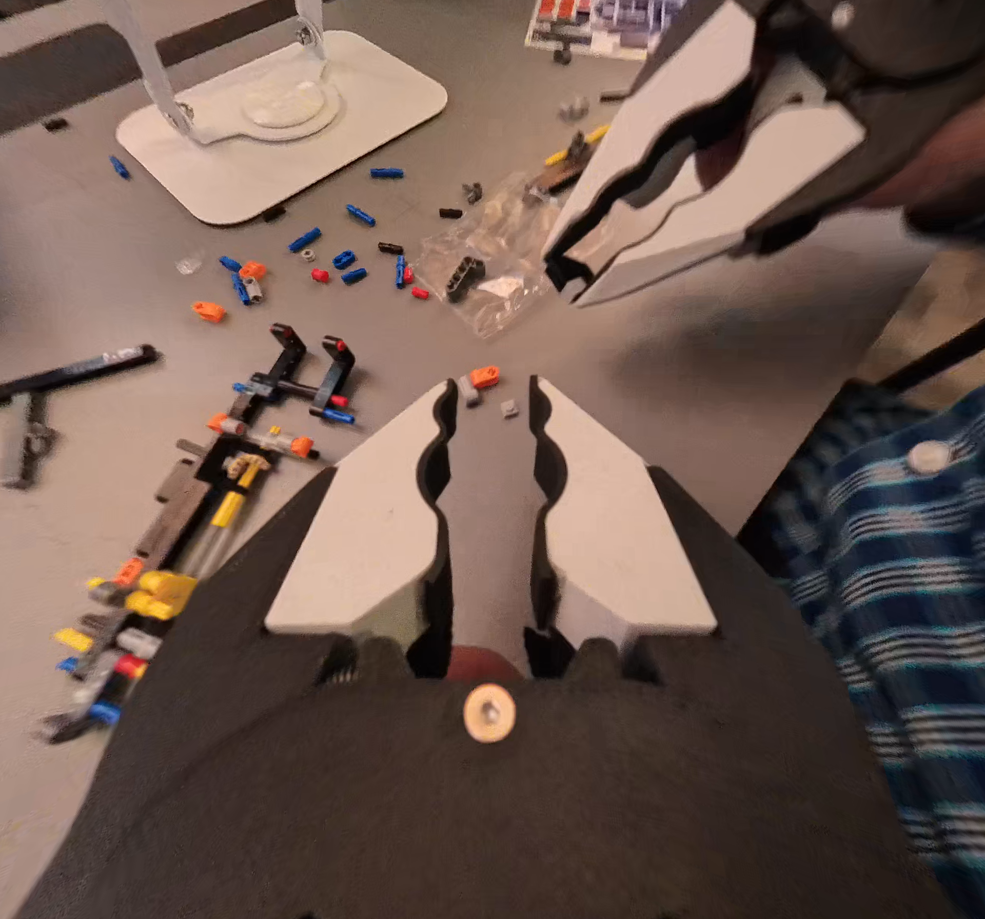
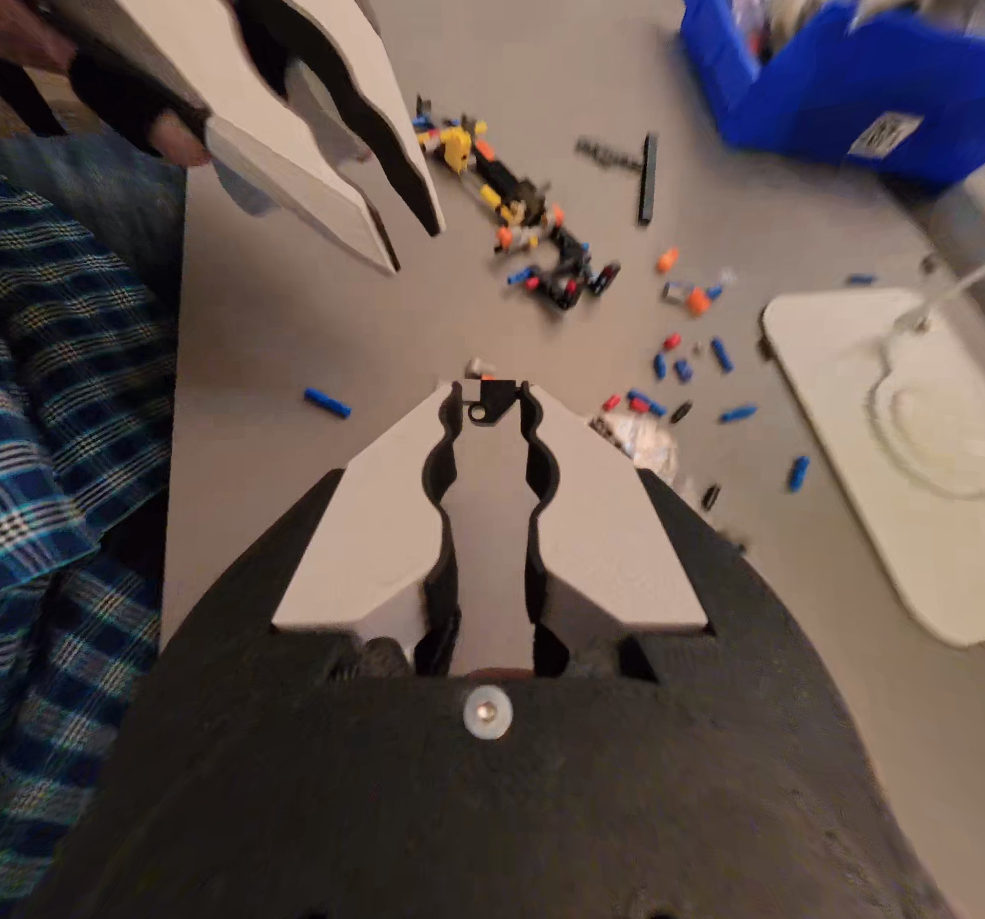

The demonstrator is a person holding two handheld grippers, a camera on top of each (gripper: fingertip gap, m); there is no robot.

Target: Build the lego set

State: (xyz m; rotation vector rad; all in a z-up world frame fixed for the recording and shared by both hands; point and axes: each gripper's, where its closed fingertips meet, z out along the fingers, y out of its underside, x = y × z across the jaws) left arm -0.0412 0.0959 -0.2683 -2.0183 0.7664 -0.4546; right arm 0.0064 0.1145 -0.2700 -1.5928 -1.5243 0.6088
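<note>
- Right gripper (image 2: 490, 392) is pinching a small black lego piece with a round hole (image 2: 493, 403) at its tips, jaws closed down to that piece's width.
- Left gripper (image 1: 493, 387) is part open with nothing in it; a small orange lego connector (image 1: 485, 376) lies on the table just past its tips.
- The long half-built black, yellow and orange lego assembly (image 1: 213, 493) lies left of the left gripper.
- Loose blue pins (image 1: 306, 239) and a clear plastic bag (image 1: 479, 264) clutter the middle of the grey table (image 1: 693, 360).
- Bare table runs along the near edge, by the person's blue plaid shirt (image 2: 64, 360). It's blurry there, though.
- White flat stand base (image 2: 853, 413) and blue plastic bin (image 2: 853, 78) box in the far side.

Spread fingers (image 1: 586, 445) (orange piece (image 1: 485, 376) ahead)
</note>
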